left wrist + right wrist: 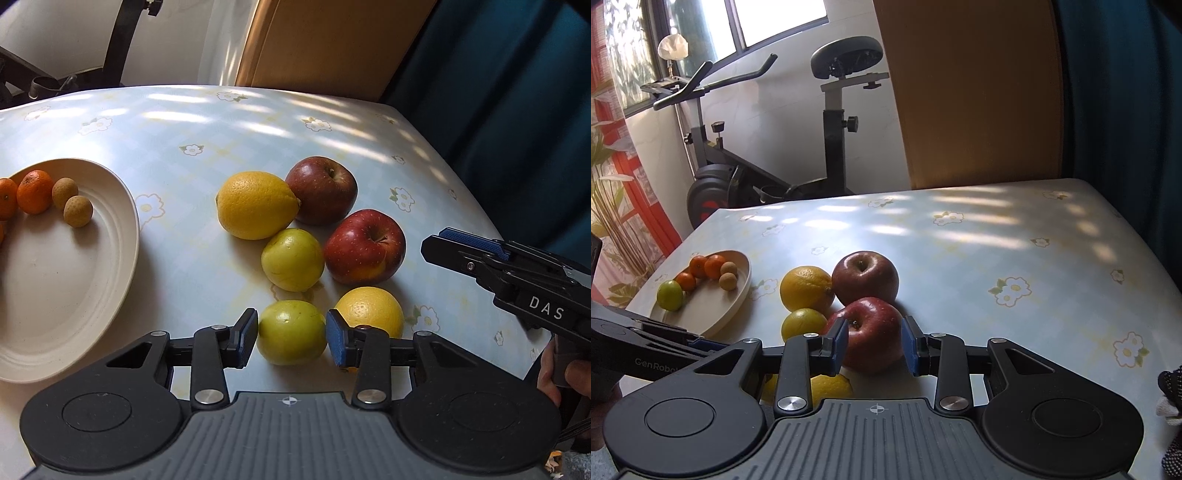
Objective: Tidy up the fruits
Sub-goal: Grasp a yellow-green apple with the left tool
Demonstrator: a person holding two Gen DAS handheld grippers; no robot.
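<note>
two red apples [364, 245], lemons [256, 205] and green fruits [291, 332] bunched on the tablecloth, small ones sitting in the beige plate [74, 295]

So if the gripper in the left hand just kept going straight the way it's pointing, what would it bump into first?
Most likely the green fruit sitting between the left gripper's pads, which look about to touch it. Just beyond lie another green fruit and a yellow citrus, though depth is hard to judge.

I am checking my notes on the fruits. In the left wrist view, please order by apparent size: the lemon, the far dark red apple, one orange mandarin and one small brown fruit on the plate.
1. lemon and dark red apple: they look alike, so I do not rank them
2. mandarin
3. small brown fruit

The plate fruits sit near the distorted edge.
</note>
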